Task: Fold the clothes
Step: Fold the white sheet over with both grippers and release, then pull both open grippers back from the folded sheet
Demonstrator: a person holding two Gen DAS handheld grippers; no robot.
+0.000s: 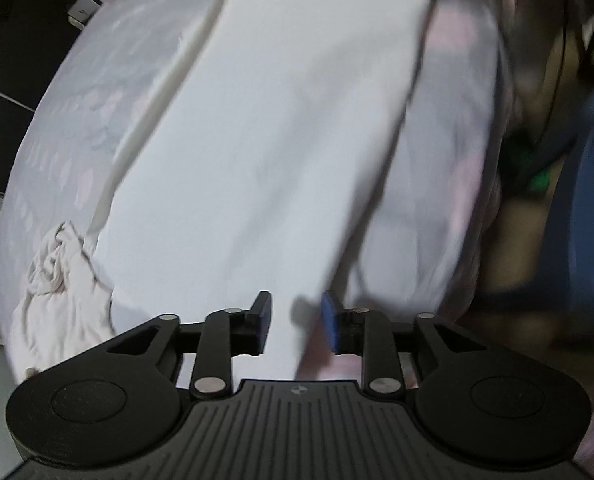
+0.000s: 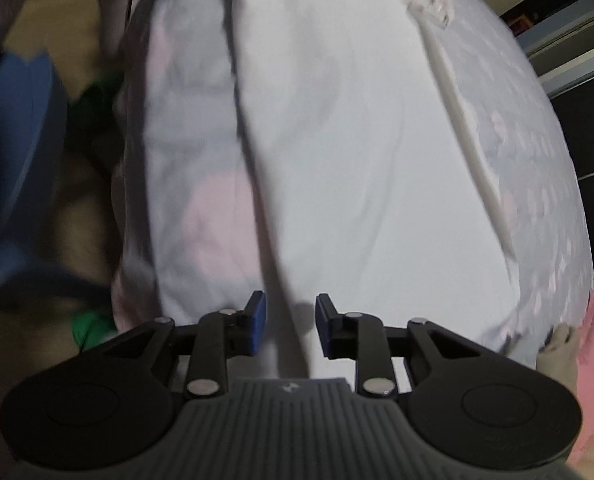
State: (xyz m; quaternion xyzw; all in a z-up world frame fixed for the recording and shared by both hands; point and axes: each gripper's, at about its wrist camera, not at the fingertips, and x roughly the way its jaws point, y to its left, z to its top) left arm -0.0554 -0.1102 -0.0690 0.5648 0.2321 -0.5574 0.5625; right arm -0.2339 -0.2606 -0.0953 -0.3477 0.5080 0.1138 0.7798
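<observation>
My left gripper (image 1: 296, 322) and right gripper (image 2: 284, 322) gape, holding nothing, over the white garment (image 1: 273, 152) (flat on the bed (image 1: 77, 120), apparently part-folded).

One white garment (image 1: 265, 152) lies spread flat on one bed (image 1: 77, 120) with a floral-print cover. One crumpled cream garment (image 1: 57, 280) sits beside it (the same heap shows at the top edge of the right wrist view). One pink cloth (image 2: 593, 360) lies at the bed's edge. Two tools: the left tool (image 1: 296, 322), the right tool (image 2: 290, 320), each with two blue-padded fingers.
</observation>
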